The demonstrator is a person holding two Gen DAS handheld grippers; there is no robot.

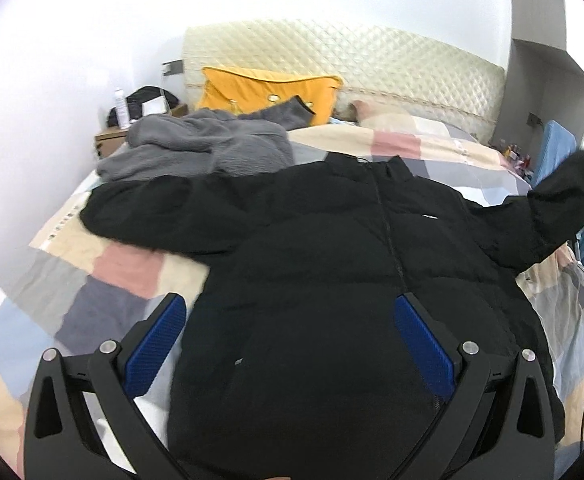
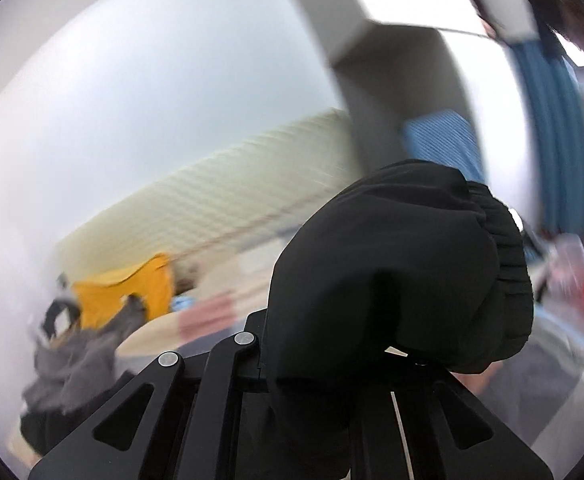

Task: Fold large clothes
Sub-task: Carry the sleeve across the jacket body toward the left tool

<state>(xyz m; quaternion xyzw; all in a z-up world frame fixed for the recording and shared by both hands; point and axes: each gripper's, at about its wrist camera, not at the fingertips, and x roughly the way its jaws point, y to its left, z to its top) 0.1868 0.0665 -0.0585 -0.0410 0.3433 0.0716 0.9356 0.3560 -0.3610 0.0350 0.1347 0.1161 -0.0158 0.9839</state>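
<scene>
A large black padded jacket [image 1: 331,248] lies front up on the patchwork bed cover [image 1: 104,280], zip closed, collar toward the headboard. Its left sleeve [image 1: 140,208] lies spread flat. Its right sleeve [image 1: 563,196] is lifted off the bed at the right edge. My left gripper [image 1: 288,340] is open, its blue pads [image 1: 156,344] wide apart just above the jacket's hem. In the right wrist view my right gripper [image 2: 371,344] is shut on the black sleeve cuff [image 2: 411,264], which bulges over the fingers and hides them. That view is motion blurred.
A grey fleece garment [image 1: 208,148] lies crumpled at the bed's far left. A yellow pillow [image 1: 268,92] leans on the cream quilted headboard [image 1: 371,60]. A wooden nightstand [image 1: 110,138] with a bottle stands far left. Blue items [image 1: 555,148] and clutter stand by the bed's right side.
</scene>
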